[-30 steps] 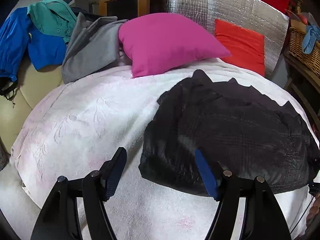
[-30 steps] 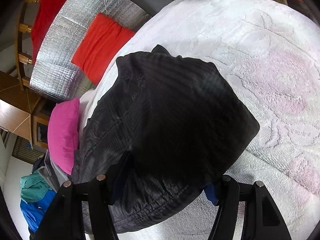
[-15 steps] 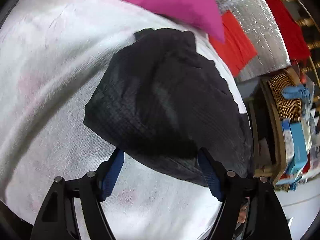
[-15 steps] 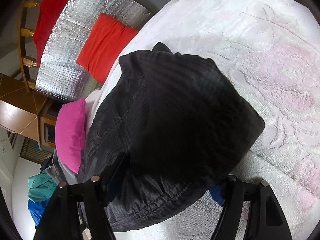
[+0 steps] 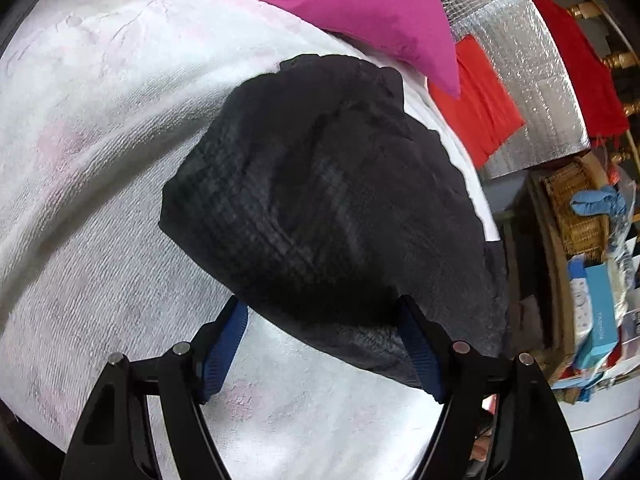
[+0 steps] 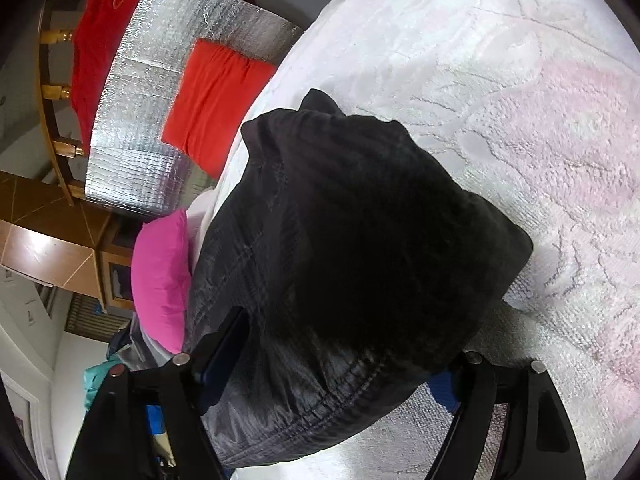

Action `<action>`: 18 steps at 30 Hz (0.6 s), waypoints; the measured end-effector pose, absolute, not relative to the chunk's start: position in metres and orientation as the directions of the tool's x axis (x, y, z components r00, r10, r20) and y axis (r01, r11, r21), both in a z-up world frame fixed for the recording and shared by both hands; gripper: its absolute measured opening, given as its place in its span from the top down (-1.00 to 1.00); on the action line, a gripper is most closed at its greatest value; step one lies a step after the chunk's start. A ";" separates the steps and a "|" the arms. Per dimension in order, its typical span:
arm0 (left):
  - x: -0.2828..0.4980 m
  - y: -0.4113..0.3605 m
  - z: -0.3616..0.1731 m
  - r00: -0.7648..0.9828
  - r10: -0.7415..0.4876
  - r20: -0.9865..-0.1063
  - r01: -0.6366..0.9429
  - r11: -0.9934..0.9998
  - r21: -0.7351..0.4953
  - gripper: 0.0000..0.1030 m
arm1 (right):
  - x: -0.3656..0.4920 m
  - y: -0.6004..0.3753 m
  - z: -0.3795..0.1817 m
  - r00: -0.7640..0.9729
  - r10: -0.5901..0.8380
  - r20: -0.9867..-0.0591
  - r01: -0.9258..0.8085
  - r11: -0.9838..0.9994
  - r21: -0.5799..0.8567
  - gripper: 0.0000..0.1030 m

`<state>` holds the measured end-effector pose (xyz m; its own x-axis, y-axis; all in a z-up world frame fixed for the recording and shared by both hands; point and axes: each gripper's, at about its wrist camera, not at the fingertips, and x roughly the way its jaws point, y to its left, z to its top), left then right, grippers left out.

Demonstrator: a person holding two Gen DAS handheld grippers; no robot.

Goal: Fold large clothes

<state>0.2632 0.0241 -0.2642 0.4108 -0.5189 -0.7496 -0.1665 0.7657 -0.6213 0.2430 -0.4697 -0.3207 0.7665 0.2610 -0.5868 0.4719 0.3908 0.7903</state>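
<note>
A black quilted jacket (image 5: 332, 208) lies folded in a bundle on a white and pink bedspread (image 5: 100, 160). It also shows in the right wrist view (image 6: 360, 260). My left gripper (image 5: 324, 336) is open, its blue-padded jaws standing either side of the jacket's near edge. My right gripper (image 6: 332, 356) is open too, its jaws wide on either side of the jacket's elastic hem, with the fabric bulging between them. The bedspread also shows in the right wrist view (image 6: 540, 100).
A magenta pillow (image 5: 368, 8) and an orange-red cushion (image 5: 480, 100) lie at the bed's head against a silver foil panel (image 5: 532, 80). A wicker basket (image 5: 576, 208) and boxes (image 5: 596, 312) stand on a shelf to the right.
The left gripper swung right and tilted down over the jacket's near edge. The right gripper stayed over the hem, shifting slightly. Both jaws stayed open.
</note>
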 end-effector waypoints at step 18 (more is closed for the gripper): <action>0.295 -0.015 -0.257 0.450 -0.369 -0.813 -0.035 0.903 -0.429 -0.07 | 0.245 -0.466 -0.315 0.716 0.252 -0.650 0.506 0.454 0.733 -0.19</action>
